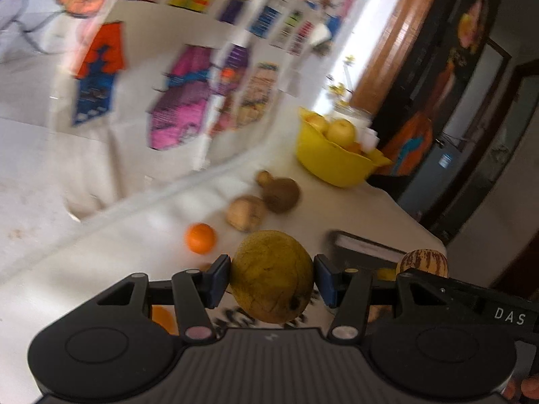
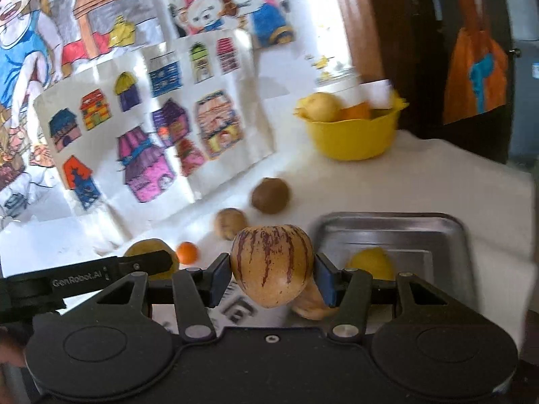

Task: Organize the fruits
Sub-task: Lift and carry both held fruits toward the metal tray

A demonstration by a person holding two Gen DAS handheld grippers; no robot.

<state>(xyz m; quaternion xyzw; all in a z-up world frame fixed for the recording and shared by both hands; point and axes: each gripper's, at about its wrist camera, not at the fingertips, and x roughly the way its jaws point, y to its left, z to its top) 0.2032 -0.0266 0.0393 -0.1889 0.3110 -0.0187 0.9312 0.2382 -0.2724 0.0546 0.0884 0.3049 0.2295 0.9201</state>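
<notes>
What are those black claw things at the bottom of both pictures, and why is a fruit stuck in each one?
Those are two grabbing tools that a person holds, one in each hand. Each has a little camera looking along its two fingers, so you get one picture per tool.

The left gripper squeezes a greenish-brown round fruit. The right gripper squeezes a pale fruit with purple stripes.

On the white table stand a yellow bowl with fruit in it and a metal tray with a yellow fruit. Loose on the table lie a small orange and two brown fruits. Colourful drawings lean behind them.
</notes>
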